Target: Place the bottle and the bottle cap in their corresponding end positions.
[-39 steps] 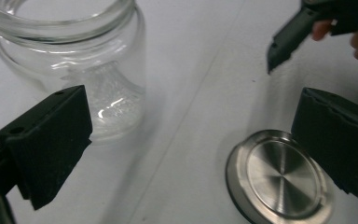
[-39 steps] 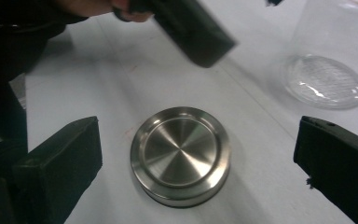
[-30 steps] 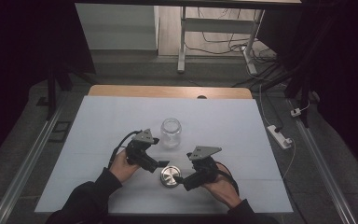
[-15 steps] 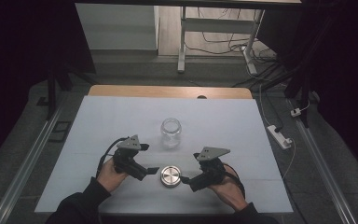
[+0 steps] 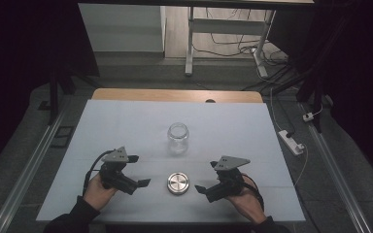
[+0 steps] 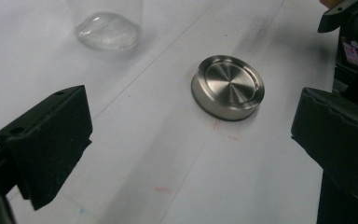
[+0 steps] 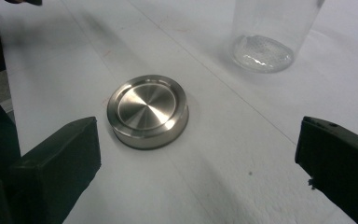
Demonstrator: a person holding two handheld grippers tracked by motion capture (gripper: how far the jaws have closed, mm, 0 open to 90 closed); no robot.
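Metal lid [image 5: 178, 183] lying flat, top face up, on the white table [image 5: 126, 126]; this lid serves as the landmark for all positions below. Glass jar [image 5: 178, 138], upright and open-mouthed, stands beyond the lid toward the far edge of the table, well apart from it. Left gripper [image 5: 141, 171], held in the person's left hand [image 5: 97, 190], lies to the left of the lid, near it but not touching; its fingers [image 5: 144, 182] are spread wide apart and hold nothing. Right gripper [image 5: 206, 177], held in the right hand [image 5: 245, 204], lies to the right of the lid, likewise near and clear of it, fingers spread apart and empty. In the left gripper view the lid [image 6: 227, 87] sits ahead between the two black fingers [image 6: 46, 140], with the jar base [image 6: 108, 31] farther off. In the right gripper view the lid [image 7: 148, 110] again lies between the fingers [image 7: 56, 163], the jar [image 7: 268, 32] beyond it.
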